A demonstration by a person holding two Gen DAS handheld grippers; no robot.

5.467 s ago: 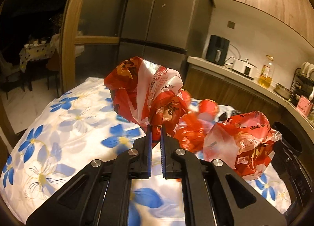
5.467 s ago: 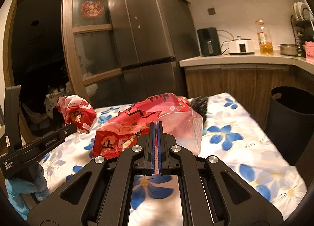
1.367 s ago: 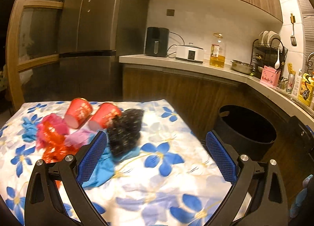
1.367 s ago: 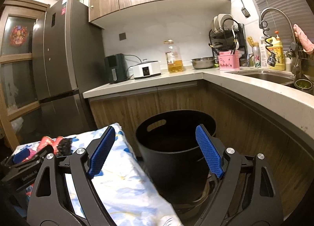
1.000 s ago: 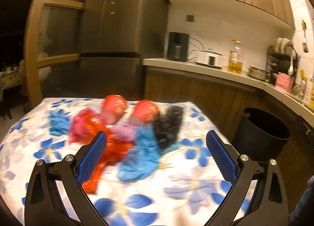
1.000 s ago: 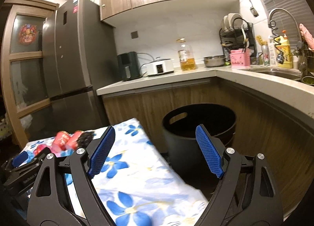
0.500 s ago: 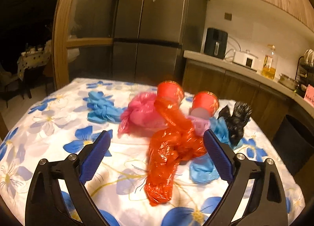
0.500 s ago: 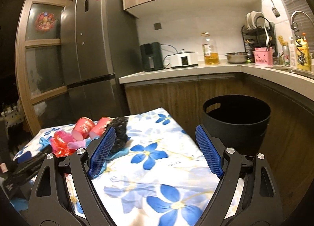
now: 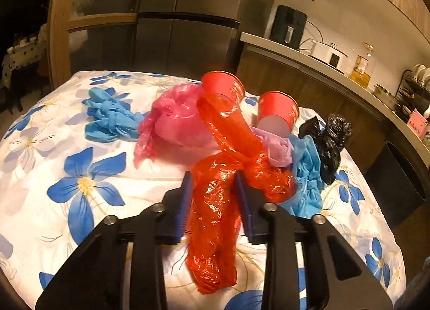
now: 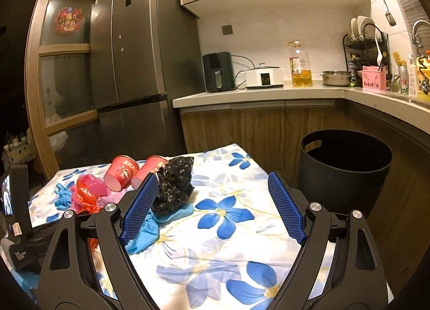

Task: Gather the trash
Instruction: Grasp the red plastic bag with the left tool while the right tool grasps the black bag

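Left gripper [image 9: 212, 202]: jaws are narrowed around the red plastic bag [image 9: 215, 218], both blue pads lying against its sides; whether a firm pinch is made cannot be told. Right gripper [image 10: 212, 207]: jaws are spread wide and nothing is held; it is poised above the table's near edge.

Table, floral cloth [image 9: 80, 175]: all remaining trash is carried here.

Black bin [image 10: 346, 170]: set on the floor just beside the table, under the counter; mouth open.

Red plastic bag: long, crinkled, knotted midway; its far end is draped over neighbouring items. Risk judged: as it is lifted, the pink bag [image 9: 174, 121] or lilac scrap [image 9: 276, 151] may be dragged along and dropped off the table.

Blue bag, right [image 9: 309, 175]: touched by the red bag's bulge, so it may be snagged.

Black bag [image 10: 174, 183]: beside the right gripper's left pad; could be knocked.

Blue bag, left [image 9: 107, 119]: well apart.

Red cups [image 9: 276, 113]: two, lying on their sides; liable to roll if the pile is disturbed.

Slippery film: a slip from a light grip is judged possible.
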